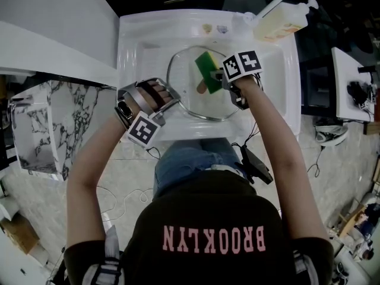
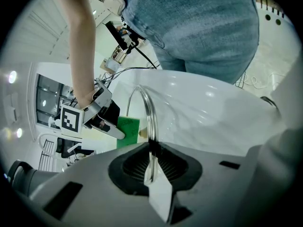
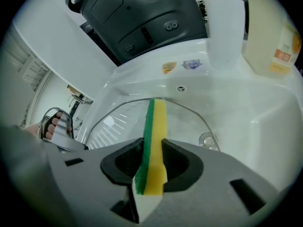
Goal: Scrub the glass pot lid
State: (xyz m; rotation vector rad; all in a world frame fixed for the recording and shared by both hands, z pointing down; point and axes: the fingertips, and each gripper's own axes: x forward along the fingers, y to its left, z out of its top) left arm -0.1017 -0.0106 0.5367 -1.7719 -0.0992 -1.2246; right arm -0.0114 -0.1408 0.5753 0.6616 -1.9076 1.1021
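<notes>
Left gripper (image 2: 151, 167): clenched on the metal rim at the lid's (image 1: 185, 70) left edge.
Right gripper (image 3: 149, 169): grasping a sponge (image 3: 154, 126), green face left, yellow face right.
Sponge: over the middle of the glass; I cannot tell whether it touches.
Lid: held inside the sink (image 1: 135, 46), between the two grippers.
Sink: white; a soap bottle (image 1: 282, 22) stands at its far right corner.

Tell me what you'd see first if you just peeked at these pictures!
A bright green-and-yellow sponge jumps out, pinched in the right gripper over the middle of a big round glass pot lid. The left gripper clamps the lid's metal rim, holding it in a white sink. A pale yellow soap bottle stands at the sink's back corner.
</notes>
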